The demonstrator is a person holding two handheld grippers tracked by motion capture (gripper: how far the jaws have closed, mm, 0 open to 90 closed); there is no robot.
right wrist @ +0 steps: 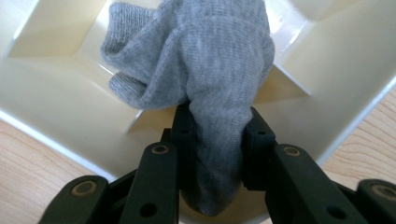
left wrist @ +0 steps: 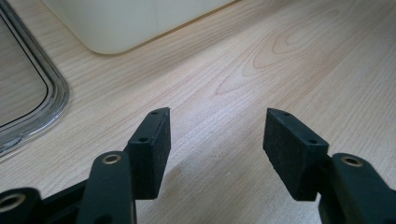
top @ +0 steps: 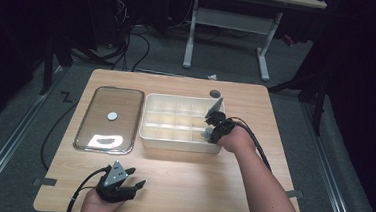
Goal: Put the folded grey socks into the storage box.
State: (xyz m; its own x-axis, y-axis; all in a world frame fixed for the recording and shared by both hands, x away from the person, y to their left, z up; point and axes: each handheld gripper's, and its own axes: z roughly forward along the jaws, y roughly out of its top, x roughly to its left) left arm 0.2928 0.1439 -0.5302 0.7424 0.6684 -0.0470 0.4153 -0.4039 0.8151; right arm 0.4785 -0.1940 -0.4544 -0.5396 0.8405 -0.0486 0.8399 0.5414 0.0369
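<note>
My right gripper (right wrist: pixel 217 135) pinches the grey sock (right wrist: pixel 205 70), hanging lengthwise over the divided box (top: pixel 146 133)'s near-right compartment; left gripper (left wrist: pixel 217 140) spread, well short of the box

Overhead light is brightening the table (top: pixel 180 185) while the room around it is sinking into near-black, glare is flaring white on the clear lid (top: pixel 106 141), and both gripper views are showing soft, evenly lit close-ups with blurred nearest edges.
</note>
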